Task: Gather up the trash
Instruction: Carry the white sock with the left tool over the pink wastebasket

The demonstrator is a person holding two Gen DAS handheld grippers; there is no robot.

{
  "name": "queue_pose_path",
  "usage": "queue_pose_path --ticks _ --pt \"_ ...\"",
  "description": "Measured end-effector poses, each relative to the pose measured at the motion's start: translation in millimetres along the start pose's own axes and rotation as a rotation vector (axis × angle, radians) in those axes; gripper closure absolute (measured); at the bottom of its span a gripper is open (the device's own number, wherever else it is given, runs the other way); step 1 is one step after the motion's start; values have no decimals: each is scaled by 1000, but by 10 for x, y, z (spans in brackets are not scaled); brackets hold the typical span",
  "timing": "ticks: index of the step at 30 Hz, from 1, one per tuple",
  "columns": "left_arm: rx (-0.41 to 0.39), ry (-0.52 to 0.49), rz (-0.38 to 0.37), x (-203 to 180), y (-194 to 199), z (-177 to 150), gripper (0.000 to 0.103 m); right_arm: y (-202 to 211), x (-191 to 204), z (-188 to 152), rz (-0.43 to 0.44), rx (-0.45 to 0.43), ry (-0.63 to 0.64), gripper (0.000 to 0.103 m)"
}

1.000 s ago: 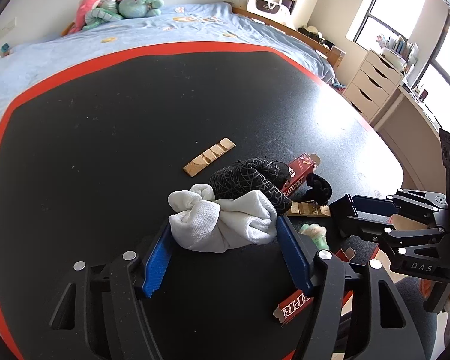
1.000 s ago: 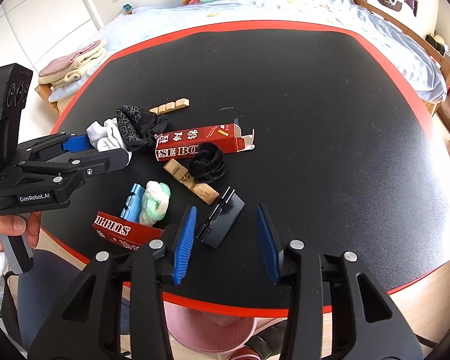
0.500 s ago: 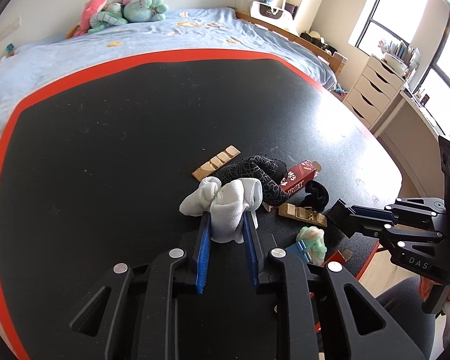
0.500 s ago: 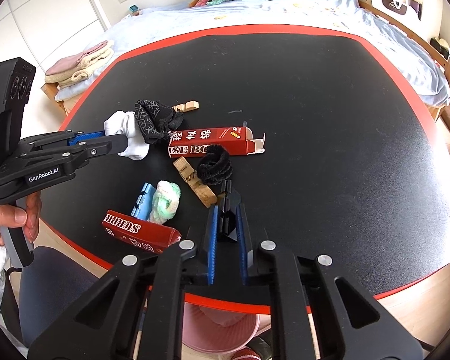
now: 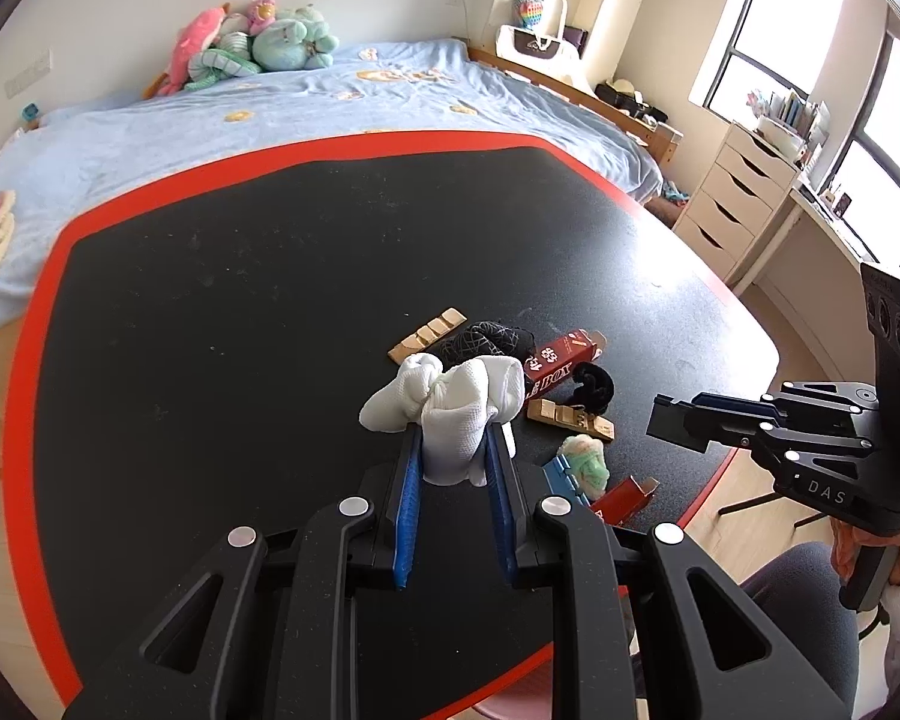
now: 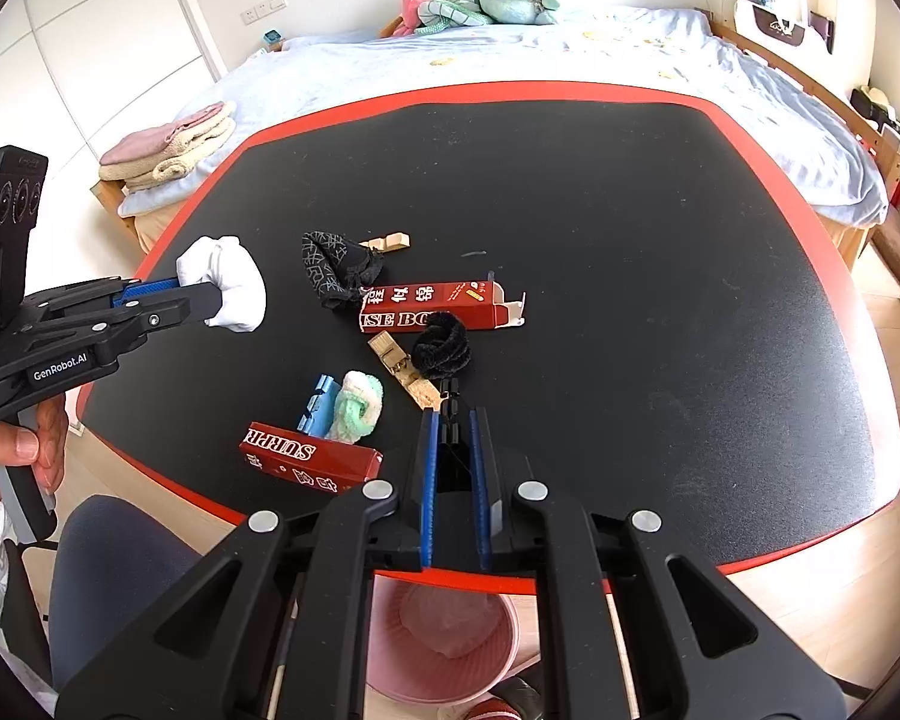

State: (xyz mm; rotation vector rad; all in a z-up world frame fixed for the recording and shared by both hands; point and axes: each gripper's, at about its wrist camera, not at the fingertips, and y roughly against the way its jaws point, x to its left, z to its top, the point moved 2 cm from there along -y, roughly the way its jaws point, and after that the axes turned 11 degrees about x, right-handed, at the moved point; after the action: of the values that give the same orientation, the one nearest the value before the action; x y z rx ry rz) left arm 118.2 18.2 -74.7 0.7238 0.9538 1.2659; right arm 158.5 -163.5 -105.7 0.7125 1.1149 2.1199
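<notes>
My left gripper (image 5: 450,438) is shut on a white balled sock (image 5: 456,402) and holds it just above the black table (image 5: 240,300). The right wrist view shows the same sock (image 6: 228,282) hanging off the left gripper (image 6: 210,306) near the table's left edge. My right gripper (image 6: 450,420) is shut on a small flat black clip-like piece (image 6: 448,399), raised a little off the table near its front edge. A pink trash bin (image 6: 444,636) stands on the floor under that edge, directly below the right gripper.
On the table lie a red carton (image 6: 438,306), a second red carton (image 6: 306,459), a black scrunchie (image 6: 441,348), two wooden pieces (image 6: 405,369), a black patterned sock (image 6: 330,267) and a green-white ball (image 6: 360,405) on a blue piece. A bed lies behind.
Both grippers stood open around their items a second ago. Each has closed, the left on the white sock and the right on the black piece, and both have lifted slightly.
</notes>
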Motion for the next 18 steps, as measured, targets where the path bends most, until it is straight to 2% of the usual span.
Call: queue_pose_path --ticks 8,18 --pt "-10 -31 -11 -187 232 -141 83 283 122 -129 8 -31 16 94" --pt "10 -77 -29 -427 412 -462 83 619 266 -481 20 -44 24 94"
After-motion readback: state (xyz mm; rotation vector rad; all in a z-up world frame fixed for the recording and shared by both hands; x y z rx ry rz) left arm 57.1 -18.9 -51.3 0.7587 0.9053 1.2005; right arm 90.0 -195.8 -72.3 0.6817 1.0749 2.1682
